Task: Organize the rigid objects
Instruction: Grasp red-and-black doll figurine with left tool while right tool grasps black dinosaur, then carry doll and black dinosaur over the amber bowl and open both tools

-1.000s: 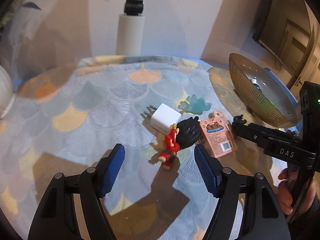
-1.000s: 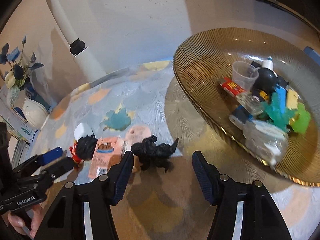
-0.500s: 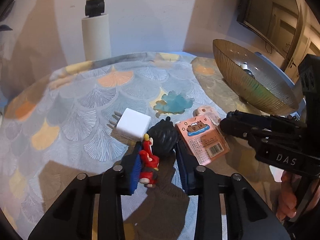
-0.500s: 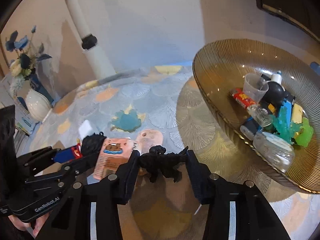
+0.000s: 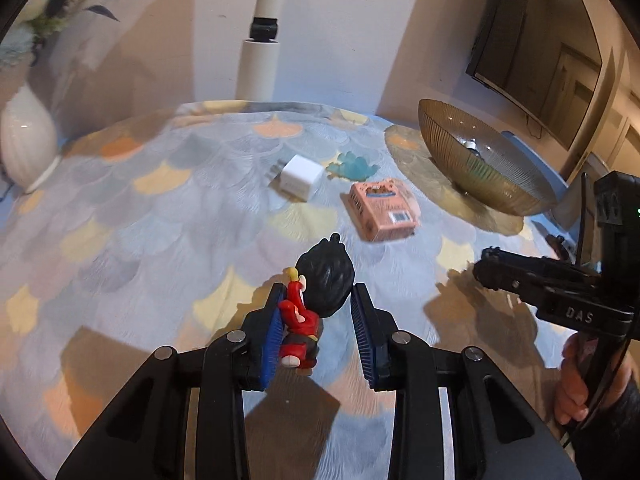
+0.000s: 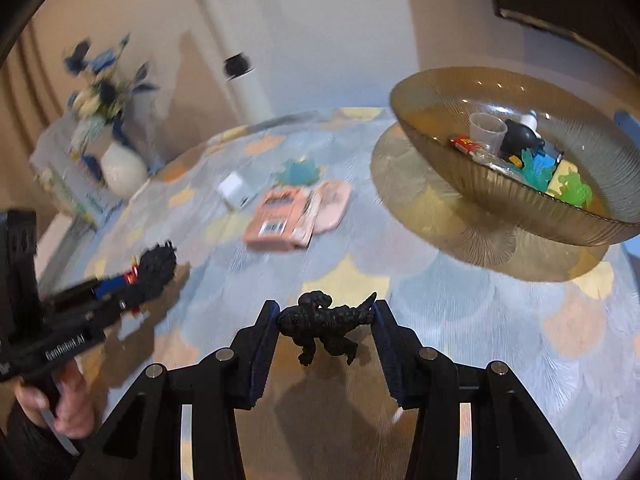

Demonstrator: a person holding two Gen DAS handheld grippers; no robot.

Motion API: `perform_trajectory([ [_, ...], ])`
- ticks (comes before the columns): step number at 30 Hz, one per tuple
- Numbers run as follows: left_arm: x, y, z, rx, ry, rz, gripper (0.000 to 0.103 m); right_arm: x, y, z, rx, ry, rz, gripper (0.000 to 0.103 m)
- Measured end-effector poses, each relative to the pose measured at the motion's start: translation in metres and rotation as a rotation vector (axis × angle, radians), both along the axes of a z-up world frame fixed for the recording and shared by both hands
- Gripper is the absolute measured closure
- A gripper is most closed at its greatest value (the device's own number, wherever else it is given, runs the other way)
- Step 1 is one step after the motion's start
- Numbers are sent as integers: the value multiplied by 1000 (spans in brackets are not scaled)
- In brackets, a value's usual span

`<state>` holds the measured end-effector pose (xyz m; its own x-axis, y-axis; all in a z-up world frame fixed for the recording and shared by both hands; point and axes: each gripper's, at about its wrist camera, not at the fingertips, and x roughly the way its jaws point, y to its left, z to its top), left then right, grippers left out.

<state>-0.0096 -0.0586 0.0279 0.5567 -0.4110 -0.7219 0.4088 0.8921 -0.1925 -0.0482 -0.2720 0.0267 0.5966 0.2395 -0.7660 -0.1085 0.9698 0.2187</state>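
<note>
My left gripper (image 5: 318,312) is shut on a small figurine (image 5: 316,300) with a black spiky head and red clothes, held off the patterned tablecloth (image 5: 140,220). In the right wrist view my right gripper (image 6: 326,318) is shut on a black dinosaur toy (image 6: 324,322), pinched at head and tail above the cloth. Left on the table lie a white charger (image 5: 300,176), a teal flat piece (image 5: 352,166) and a pink packet (image 5: 382,210) with a pink oval piece (image 6: 332,204) beside it. The amber glass bowl (image 6: 460,176) stands at the right and holds several small items.
A white vase (image 5: 26,140) with flowers stands at the table's left edge, and a white post (image 5: 258,60) rises behind the table. A person's hand (image 5: 580,380) holds the right gripper's handle. A dark screen (image 5: 540,40) hangs on the wall at right.
Both grippers closed on their toys and lifted them back from the cluster: the left took the figurine, the right took the dinosaur. The charger, packet and teal piece stayed on the cloth.
</note>
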Motion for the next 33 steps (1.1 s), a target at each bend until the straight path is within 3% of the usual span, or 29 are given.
perform_trajectory([
  [5, -9, 0, -14, 77, -13, 52, 74, -3, 15, -9, -91, 20, 31, 55],
  [6, -8, 1, -15, 84, -7, 57, 74, -1, 17, -11, -87, 32, 45, 45],
  [9, -7, 4, -17, 82, 2, 69, 73, -2, 18, -14, -76, 40, 69, 38],
  [17, -11, 0, -18, 113, -21, 67, 72, 2, 25, -16, -116, 47, 58, 37],
  [20, -10, 2, -18, 99, -14, 70, 72, 6, 32, -17, -161, 40, 52, 38],
  [23, -10, 4, -18, 90, -13, 72, 72, 6, 35, -16, -197, 24, 47, 58],
  [33, -15, -1, -16, 104, -38, 57, 73, -6, 39, -8, -225, -40, 57, 58],
])
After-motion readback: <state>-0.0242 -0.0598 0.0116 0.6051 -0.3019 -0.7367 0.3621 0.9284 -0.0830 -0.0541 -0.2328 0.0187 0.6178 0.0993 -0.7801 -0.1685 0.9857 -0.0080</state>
